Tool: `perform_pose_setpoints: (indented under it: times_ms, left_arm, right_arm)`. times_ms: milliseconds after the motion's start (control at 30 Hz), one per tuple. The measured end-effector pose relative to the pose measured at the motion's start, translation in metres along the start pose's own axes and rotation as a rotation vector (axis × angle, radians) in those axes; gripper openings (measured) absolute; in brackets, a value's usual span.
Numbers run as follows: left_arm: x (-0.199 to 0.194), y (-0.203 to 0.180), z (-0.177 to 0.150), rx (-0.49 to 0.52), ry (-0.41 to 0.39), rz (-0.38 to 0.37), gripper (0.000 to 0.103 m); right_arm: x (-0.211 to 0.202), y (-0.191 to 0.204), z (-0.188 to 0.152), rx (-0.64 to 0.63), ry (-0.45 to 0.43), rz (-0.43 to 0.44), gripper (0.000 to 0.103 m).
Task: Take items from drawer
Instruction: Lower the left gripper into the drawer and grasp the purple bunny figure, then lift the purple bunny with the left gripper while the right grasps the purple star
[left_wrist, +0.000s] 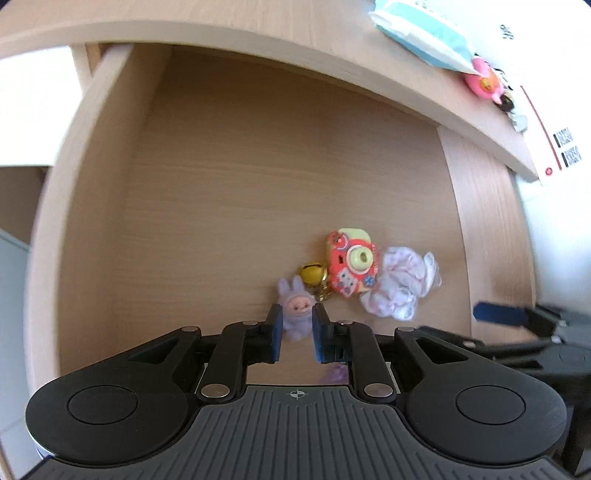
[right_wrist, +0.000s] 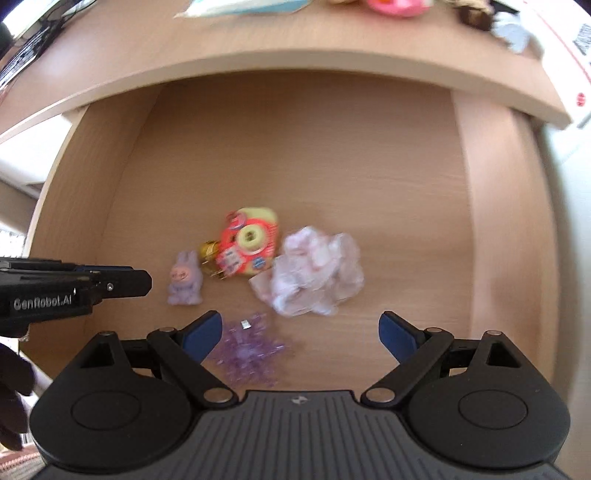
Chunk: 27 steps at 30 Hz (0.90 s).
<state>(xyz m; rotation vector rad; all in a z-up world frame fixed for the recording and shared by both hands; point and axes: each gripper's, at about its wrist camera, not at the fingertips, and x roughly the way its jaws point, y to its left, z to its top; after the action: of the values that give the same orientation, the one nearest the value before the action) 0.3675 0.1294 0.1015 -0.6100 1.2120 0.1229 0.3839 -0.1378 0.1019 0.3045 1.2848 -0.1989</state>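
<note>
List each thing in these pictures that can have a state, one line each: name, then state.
Drawer: pulled open.
Left gripper: jaws narrow, either side of the bunny, not touching it.
Right gripper: open wide, empty.
Purple bunny figure: upright on the drawer floor.
Toy camera: lying flat, lens up.
Cloth bundle: crumpled.
Purple hair clip: lying flat, near the right gripper's left finger.

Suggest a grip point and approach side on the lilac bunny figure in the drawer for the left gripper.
Grip the lilac bunny figure across its plump body, below the ears, coming from the drawer's open front. It lies face up on the drawer floor with both flanks exposed; the gold bell crowds only the ear end. The left gripper, part open, already looks lined up on it.
</note>
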Motion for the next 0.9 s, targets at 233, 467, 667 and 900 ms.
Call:
perform_pose_setpoints:
  times_ms: [233,467,667,900]
  left_arm:
    - [0.033,-0.019,0.003,0.036,0.044,0.103,0.036]
    - [0.041,-0.031,0.002,0.088,0.041,0.138,0.029]
    - [0.025,-0.039,-0.009,0.177,0.045,0.153,0.029]
    - [-0.010,-0.035,-0.012,0.194,-0.023,0.133,0.029]
  right_arm:
    - [0.002,-0.029,-0.015,0.100,0.014,-0.007,0.092]
    - [0.000,-0.033,-0.022,0.091,0.007,-0.024,0.092]
    - [0.005,-0.027,-0.021,0.068,0.018,0.002,0.092]
    - [0.011,-0.006,-0.016,0.012,0.058,0.082,0.092]
